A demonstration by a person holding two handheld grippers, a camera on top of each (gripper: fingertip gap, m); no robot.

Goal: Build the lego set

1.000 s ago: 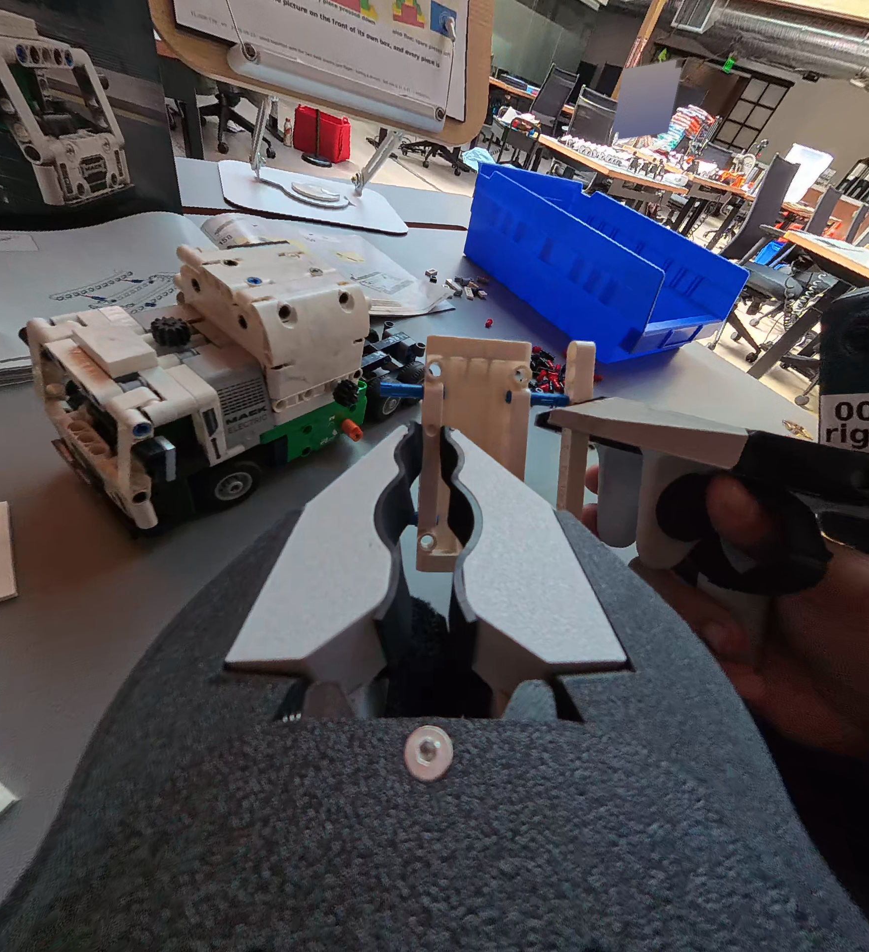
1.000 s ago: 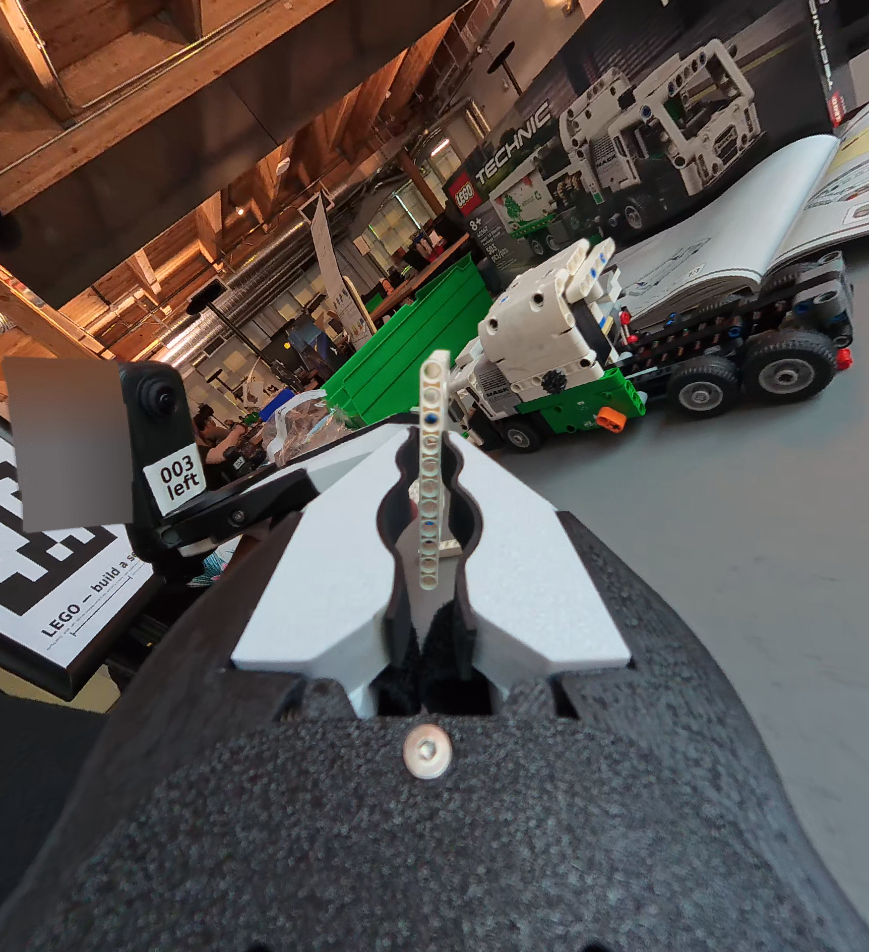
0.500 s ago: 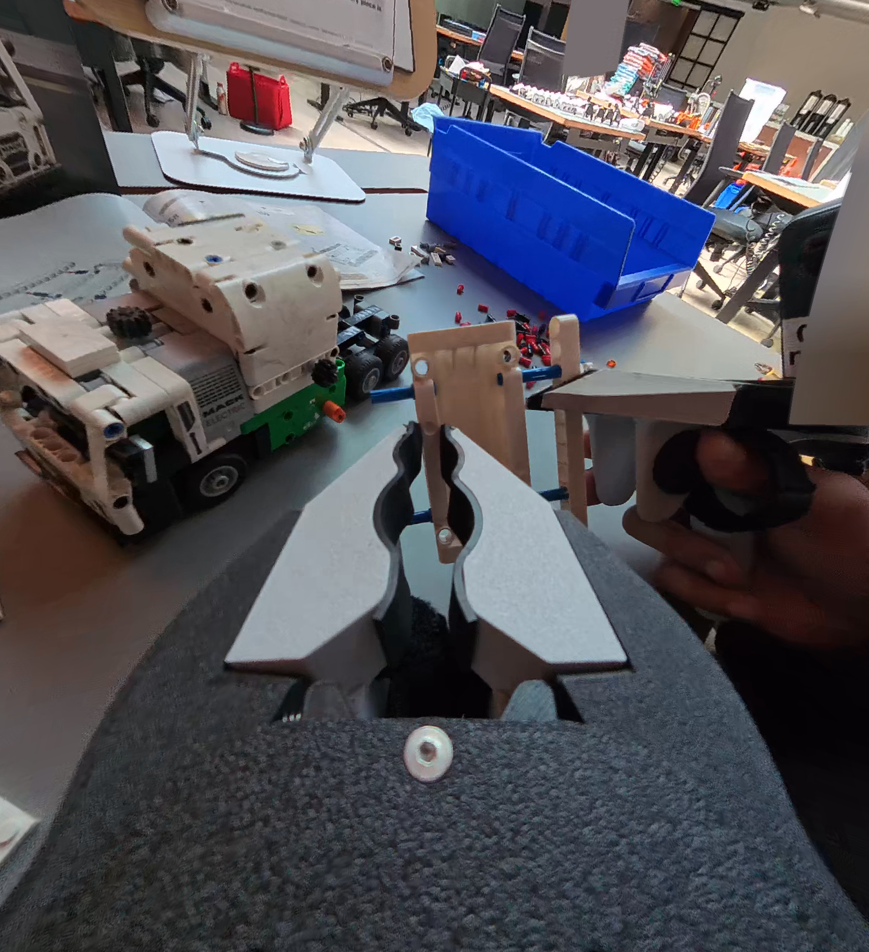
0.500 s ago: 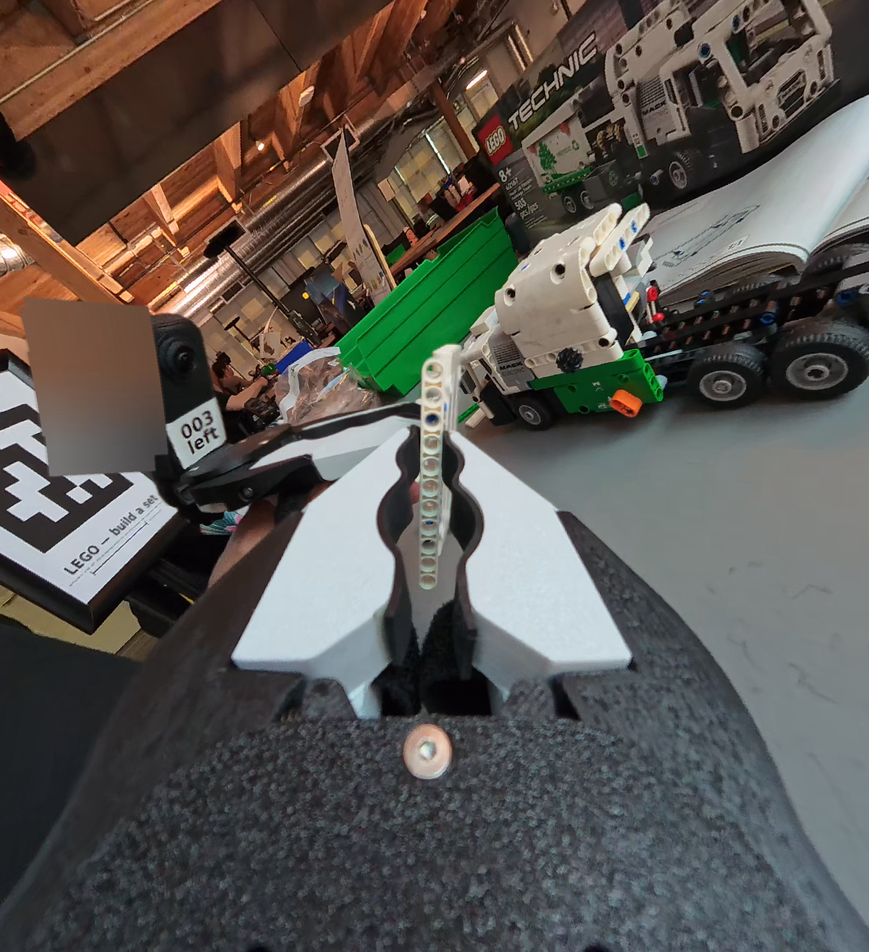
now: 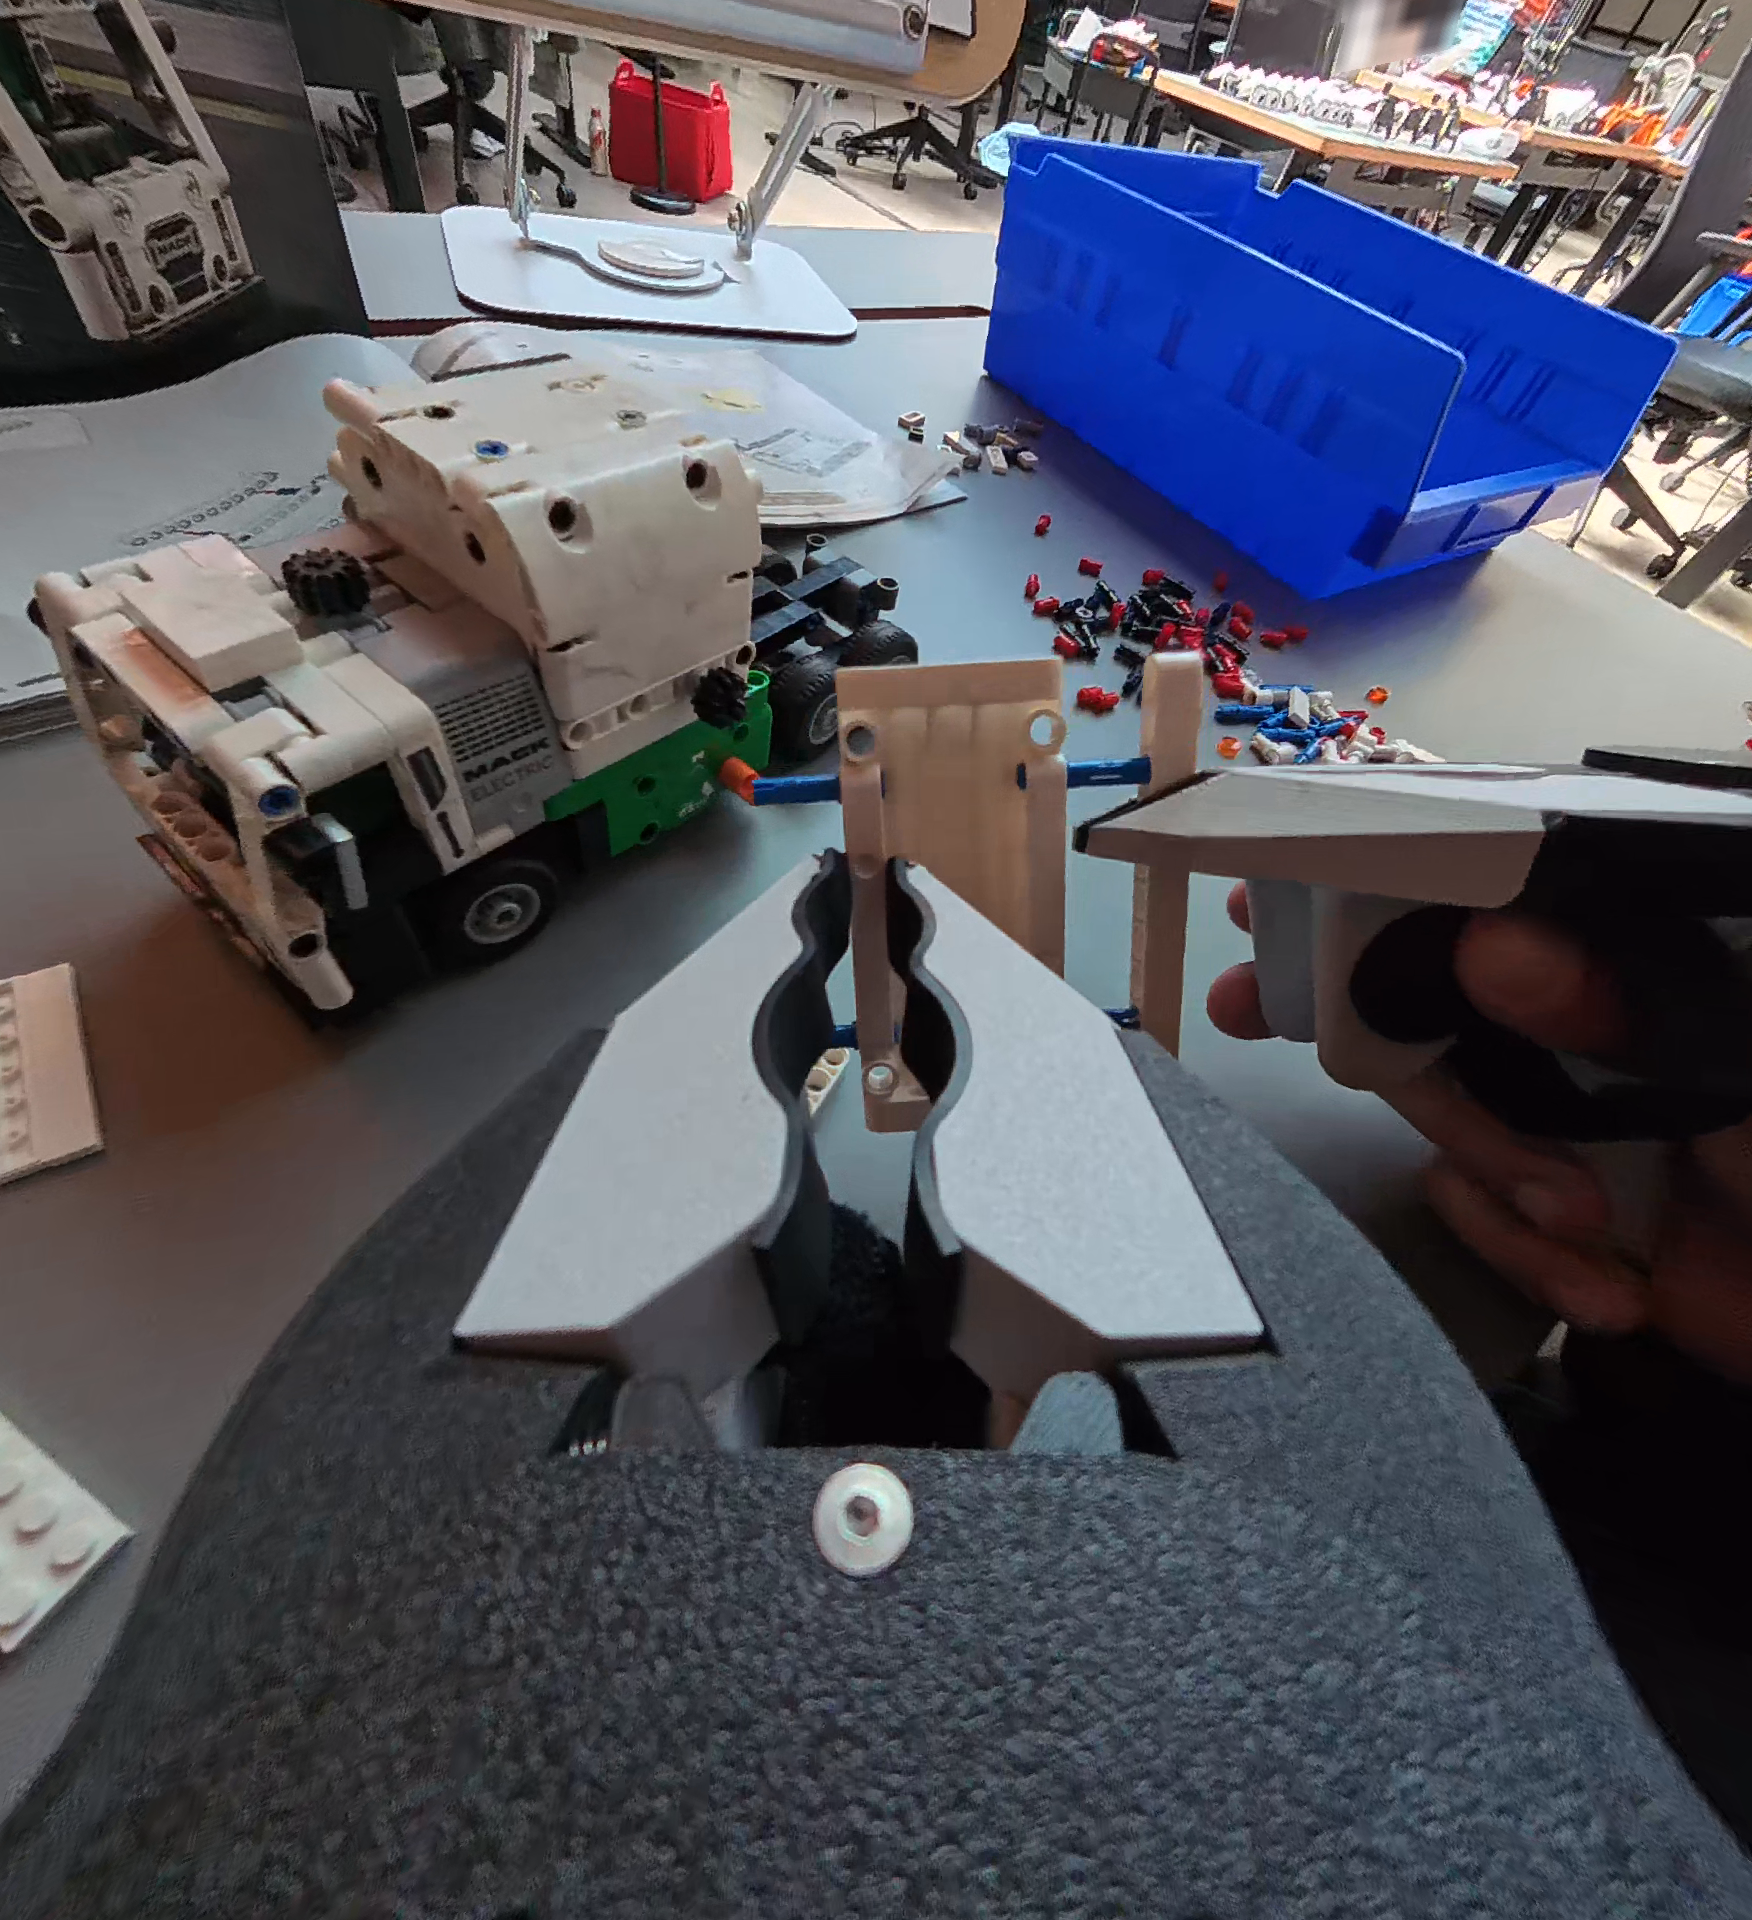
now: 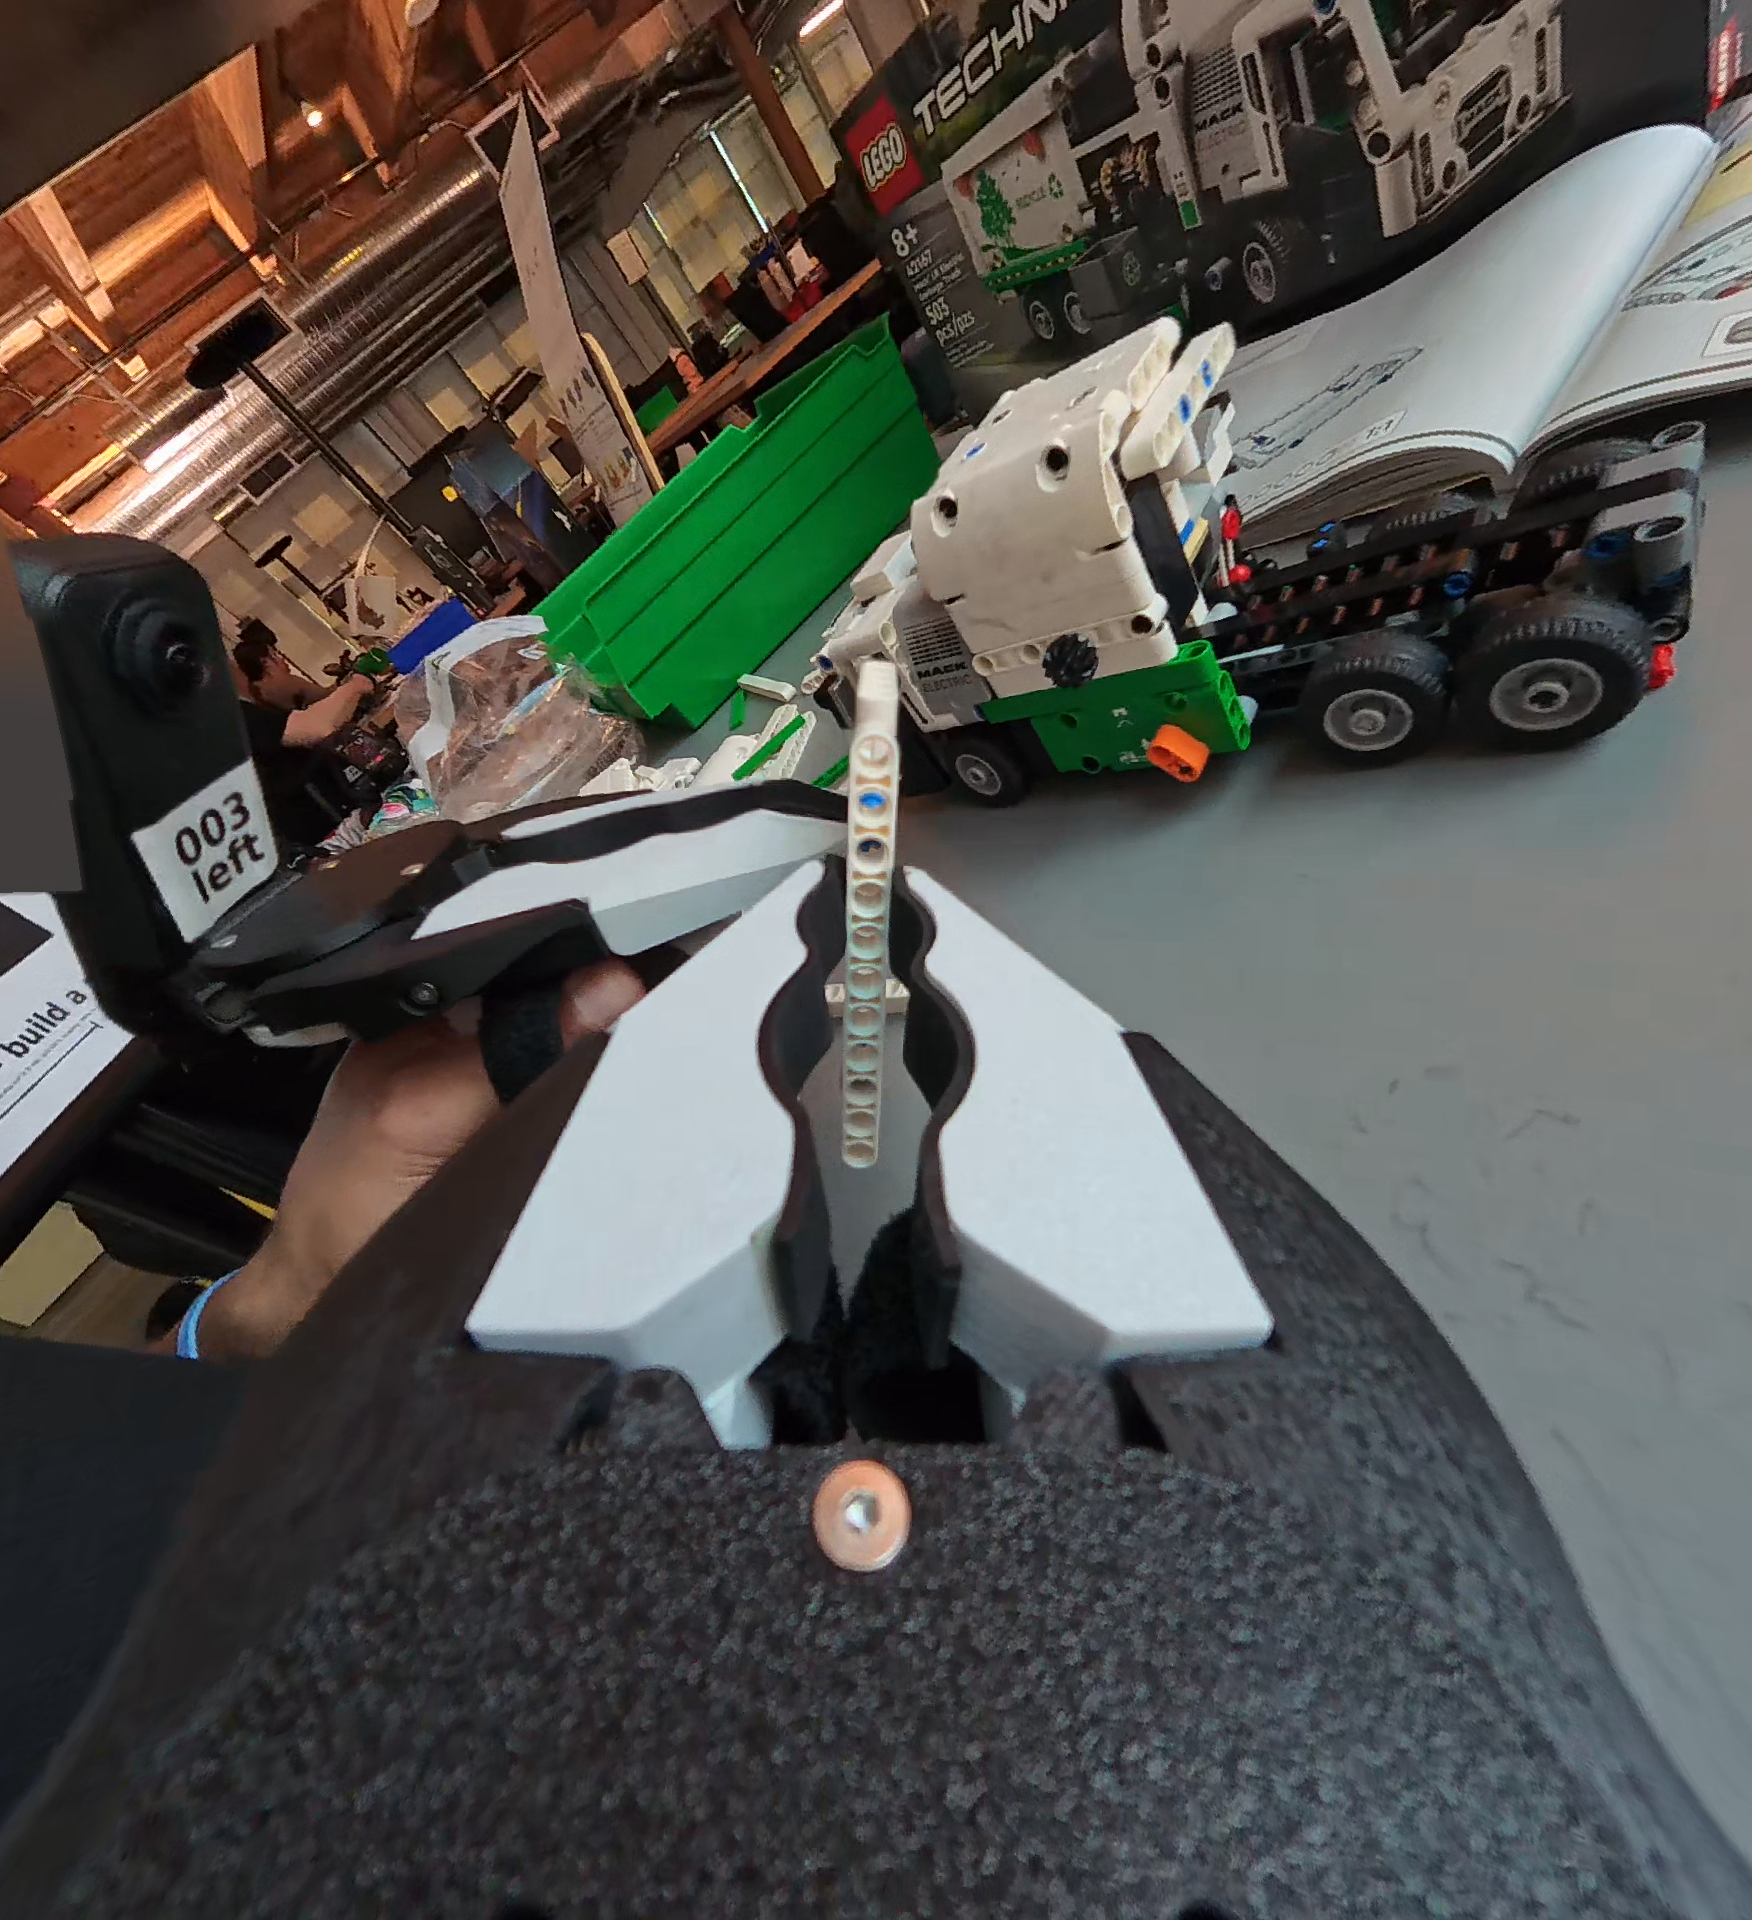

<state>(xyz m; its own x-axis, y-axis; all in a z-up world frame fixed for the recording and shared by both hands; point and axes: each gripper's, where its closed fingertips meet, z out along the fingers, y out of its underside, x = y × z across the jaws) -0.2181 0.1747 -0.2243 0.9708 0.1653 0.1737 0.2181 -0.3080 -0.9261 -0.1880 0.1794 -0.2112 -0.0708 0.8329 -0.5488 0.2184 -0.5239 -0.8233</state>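
My left gripper [image 5: 867, 873] is shut on a thin white beam [image 5: 877, 956] fixed to a white panel [image 5: 955, 790]. Blue axles [image 5: 1106, 771] join the panel to a long white holed beam [image 5: 1168, 727]. My right gripper [image 5: 1142, 831] comes in from the right and is shut on that beam. In the right wrist view the right gripper [image 6: 867, 878] grips the long beam [image 6: 864, 1018] upright, with the left gripper [image 6: 810, 831] touching it from the left. The half-built white and green truck [image 5: 436, 727] stands on the table beyond; it also shows in the right wrist view [image 6: 1111, 623].
A blue bin [image 5: 1267, 364] stands at the back right, with loose red, black and blue pins [image 5: 1163, 623] in front of it. White plates [image 5: 30, 1070] lie at the left. A green bin [image 6: 747, 540], the set's box [image 6: 1215, 156] and the open manual [image 6: 1474, 343] lie behind the truck. The tips of both grippers are at nearly the same place.
Both grippers have moved together with the panel assembly, lower and nearer the truck. Both grips are unchanged.
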